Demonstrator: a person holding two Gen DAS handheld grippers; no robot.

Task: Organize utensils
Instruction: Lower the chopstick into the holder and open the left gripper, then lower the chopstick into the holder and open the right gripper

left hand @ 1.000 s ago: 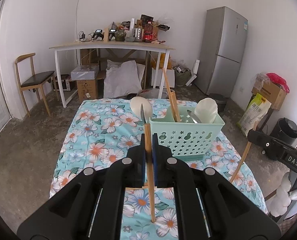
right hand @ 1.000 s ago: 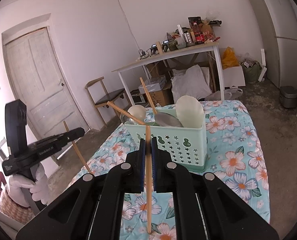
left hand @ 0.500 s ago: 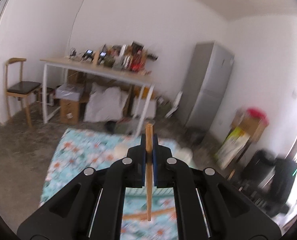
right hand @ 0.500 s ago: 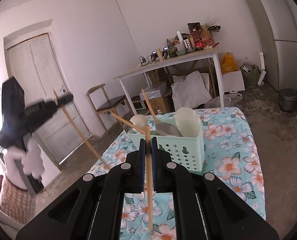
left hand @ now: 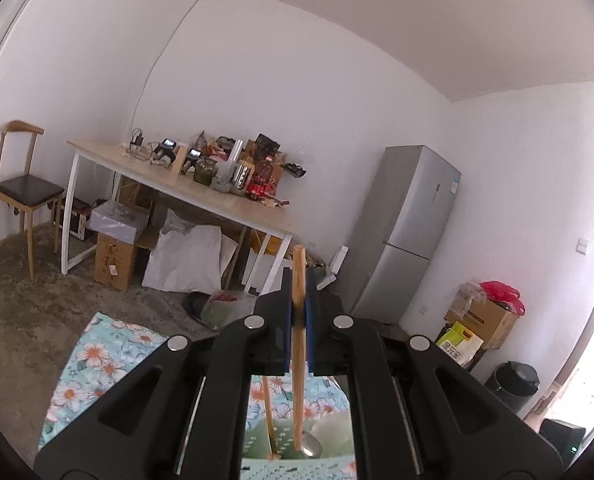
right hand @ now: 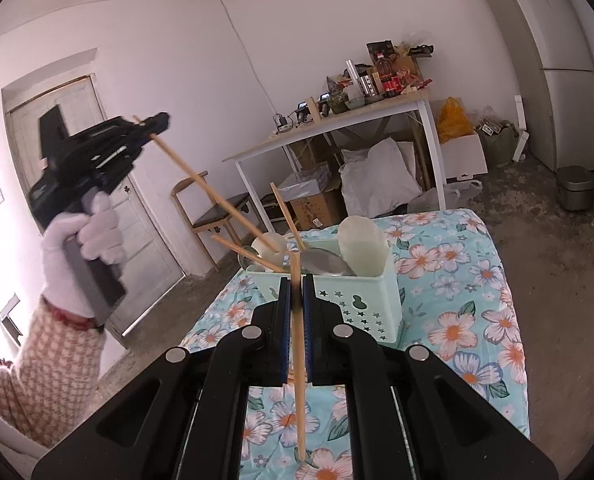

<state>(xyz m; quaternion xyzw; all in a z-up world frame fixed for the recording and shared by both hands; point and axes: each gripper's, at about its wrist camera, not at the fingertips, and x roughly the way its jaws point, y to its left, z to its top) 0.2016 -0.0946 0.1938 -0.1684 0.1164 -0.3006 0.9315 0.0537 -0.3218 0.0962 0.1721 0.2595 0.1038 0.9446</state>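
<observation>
My left gripper [left hand: 297,314] is shut on a wooden chopstick [left hand: 298,392] that hangs down over the mint-green utensil basket [left hand: 285,438]. Seen from the right wrist, the left gripper [right hand: 157,122] is held high at the left by a white-gloved hand [right hand: 83,240]. Its chopstick [right hand: 213,196] slants down until its tip meets the basket's left end. My right gripper [right hand: 295,312] is shut on a second chopstick [right hand: 298,400], just in front of the basket [right hand: 361,300]. The basket holds white spoons [right hand: 361,244], a metal ladle [right hand: 323,260] and other chopsticks [right hand: 285,212].
The basket stands on a table with a floral cloth [right hand: 457,320]. Behind are a white-legged desk [right hand: 337,128] piled with clutter, boxes and bags under it, a wooden chair [right hand: 213,216], a grey fridge [right hand: 553,60], a small bin [right hand: 575,188] and a door [right hand: 81,160] at the left.
My left gripper has risen and tipped upward with its chopstick, whose lower end now sits over the basket. The right gripper has hardly moved and still grips its chopstick.
</observation>
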